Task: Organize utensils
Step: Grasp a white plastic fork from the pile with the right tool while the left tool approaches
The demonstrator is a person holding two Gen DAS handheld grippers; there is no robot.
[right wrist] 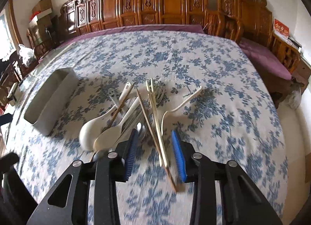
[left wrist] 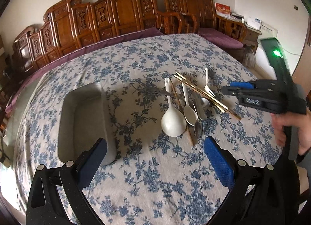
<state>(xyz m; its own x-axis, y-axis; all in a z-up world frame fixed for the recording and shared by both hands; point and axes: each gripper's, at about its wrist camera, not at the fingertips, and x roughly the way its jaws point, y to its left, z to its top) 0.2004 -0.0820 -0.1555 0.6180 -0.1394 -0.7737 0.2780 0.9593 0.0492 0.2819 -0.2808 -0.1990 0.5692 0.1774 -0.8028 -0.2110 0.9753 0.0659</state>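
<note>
Now, R gripper (right wrist: 154, 148) half open, straddling chopsticks (right wrist: 158, 137) atop the pile, nothing gripped yet. L gripper (left wrist: 155, 158) wide open, empty, short of pile. Tray (left wrist: 66, 108) well left. Thin, stiff, light, slick, prob roll-prone; best pinched mid-shaft, both together.

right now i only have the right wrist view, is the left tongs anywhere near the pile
Observer: No. The left tongs hangs short of the utensil pile, wide open and holding nothing.
Operator: ok and my right tongs, how does it sit from the side
Observer: The left wrist view shows the right tongs coming in from the right, tips next to the white fork and above the chopsticks.
Operator: is the tray empty, i only see its wall
Observer: As far as the left wrist view looks into the grey tray, nothing lies in it.
</note>
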